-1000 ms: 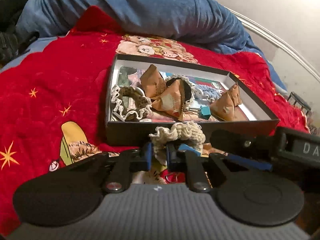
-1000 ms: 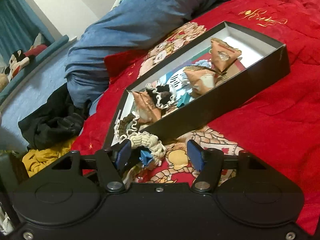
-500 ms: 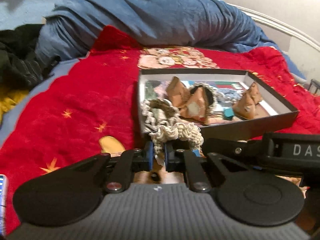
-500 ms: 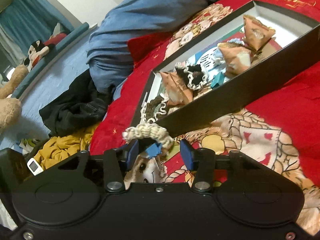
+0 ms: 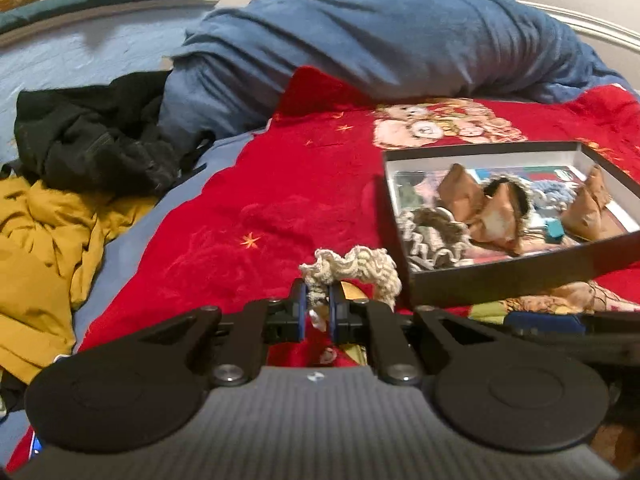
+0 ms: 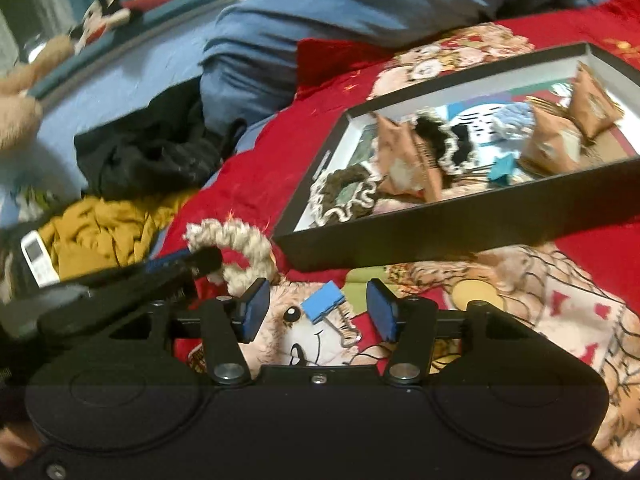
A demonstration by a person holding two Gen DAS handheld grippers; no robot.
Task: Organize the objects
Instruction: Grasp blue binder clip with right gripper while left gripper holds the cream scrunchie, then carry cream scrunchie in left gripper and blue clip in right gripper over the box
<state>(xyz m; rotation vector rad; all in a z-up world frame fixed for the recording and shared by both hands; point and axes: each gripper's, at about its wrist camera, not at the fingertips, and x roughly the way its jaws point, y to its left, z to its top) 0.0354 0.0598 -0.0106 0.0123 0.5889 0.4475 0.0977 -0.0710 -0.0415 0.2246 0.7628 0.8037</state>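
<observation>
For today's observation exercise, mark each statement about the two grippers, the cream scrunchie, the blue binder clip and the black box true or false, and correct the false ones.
1. The left gripper is shut on the cream scrunchie. True.
2. The blue binder clip lies on the red blanket between the right gripper's open jaws. True.
3. The black box is empty. False: it holds scrunchies and brown packets.
4. The cream scrunchie is inside the box. False: it is outside, beside the box's corner.

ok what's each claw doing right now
left claw: shut on the cream scrunchie
right claw: open, holding nothing; jaws just opened wider, blue clip lies loose between them
</observation>
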